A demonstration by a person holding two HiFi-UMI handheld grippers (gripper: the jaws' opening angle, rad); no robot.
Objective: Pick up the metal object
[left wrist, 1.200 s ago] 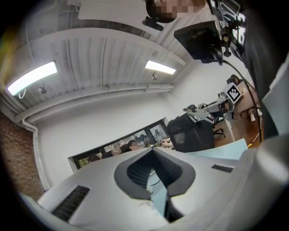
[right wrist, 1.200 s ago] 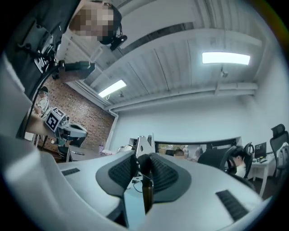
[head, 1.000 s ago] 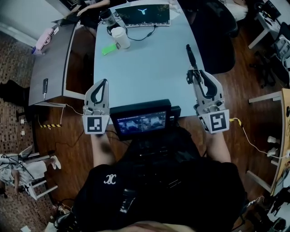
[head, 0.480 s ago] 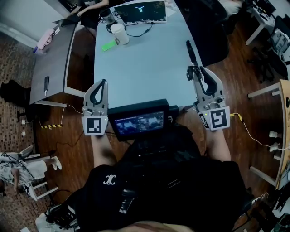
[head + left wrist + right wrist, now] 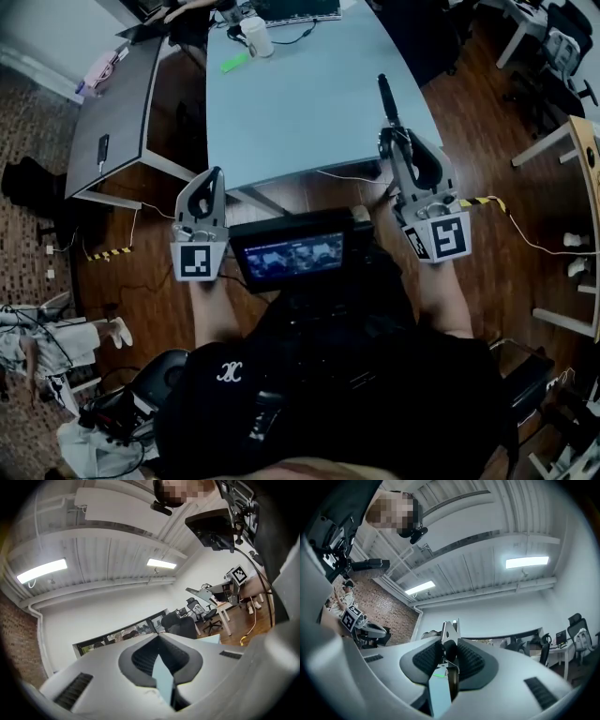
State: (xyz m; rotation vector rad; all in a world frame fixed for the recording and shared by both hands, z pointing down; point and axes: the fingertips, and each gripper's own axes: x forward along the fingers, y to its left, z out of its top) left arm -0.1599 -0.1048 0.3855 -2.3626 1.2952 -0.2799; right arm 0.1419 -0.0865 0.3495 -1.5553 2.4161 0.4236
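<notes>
Metal object (image 5: 385,97) sits clamped in the right gripper (image 5: 395,142), jutting forward over the table (image 5: 300,112) edge; left gripper (image 5: 215,174) is closed and empty.

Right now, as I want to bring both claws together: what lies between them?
A lit black monitor sits between the left claw and the right claw; the head view shows it.

Desk (image 5: 309,103) pale blue; cup (image 5: 256,37) at its far edge white, strip (image 5: 234,63) beside it bright green. Floor (image 5: 487,131) dark brown wood. Metal object (image 5: 449,632) silver, handle (image 5: 385,97) black.
</notes>
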